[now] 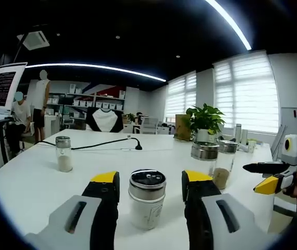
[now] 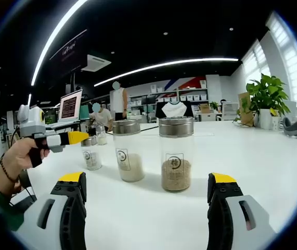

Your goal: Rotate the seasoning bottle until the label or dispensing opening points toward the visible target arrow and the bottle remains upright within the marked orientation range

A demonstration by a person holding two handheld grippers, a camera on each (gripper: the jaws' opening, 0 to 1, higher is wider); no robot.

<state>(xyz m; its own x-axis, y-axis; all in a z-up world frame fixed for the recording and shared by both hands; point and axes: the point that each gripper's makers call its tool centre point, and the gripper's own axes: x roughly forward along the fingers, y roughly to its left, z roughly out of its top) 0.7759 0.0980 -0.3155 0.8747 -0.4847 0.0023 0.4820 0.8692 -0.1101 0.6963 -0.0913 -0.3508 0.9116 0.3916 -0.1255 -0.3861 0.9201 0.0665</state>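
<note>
Glass and brushed metal are making up the bottle (image 1: 146,200) that is standing upright on the white table (image 1: 28,182), between the yellow-tipped jaws of the left gripper (image 1: 151,185). Its perforated steel cap is facing up, white powder is filling its lower part, and a faint label is showing on the side toward the camera. The jaws are standing spread on either side of it with a gap on each side, so the gripper is released and not touching it.

Left gripper view is also showing a small shaker (image 1: 63,153) of white grains well apart to the left, a black cable (image 1: 101,143) lying across the table, two steel-capped jars (image 1: 214,159) to the right, a leafy potted plant (image 1: 205,122) behind them, and the right gripper (image 1: 260,176) coming in at the right edge, its jaws looking close together there.

Right gripper view is looking from the other side: a tall clear jar (image 2: 176,154) of brown grains and another (image 2: 128,150) of white grains are standing ahead, well beyond the right gripper's wide-spread jaws, which are holding nothing. A hand (image 2: 18,156) is gripping the left gripper, partly hiding a small bottle (image 2: 91,153). A laptop (image 2: 69,108) is sitting behind.
</note>
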